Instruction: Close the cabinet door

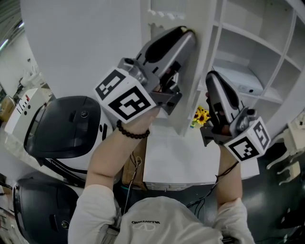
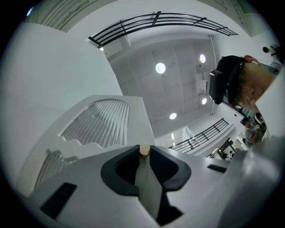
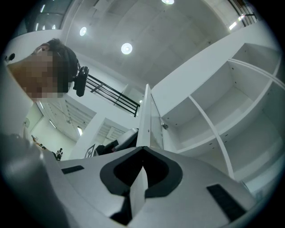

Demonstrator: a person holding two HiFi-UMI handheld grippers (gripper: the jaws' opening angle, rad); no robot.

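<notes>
Your left hand-held gripper (image 1: 188, 33) is pinched shut on the small beige knob (image 2: 144, 150) of the white cabinet door (image 1: 164, 14), which stands ajar beside the open shelves (image 1: 252, 47). Your right hand-held gripper (image 1: 212, 77) has its jaws drawn together, empty, near the door's edge.

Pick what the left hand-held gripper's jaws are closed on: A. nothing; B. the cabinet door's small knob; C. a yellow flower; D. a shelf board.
B: the left gripper view shows the tan knob pinched between the left hand-held gripper's tips, beside the cabinet door.
</notes>
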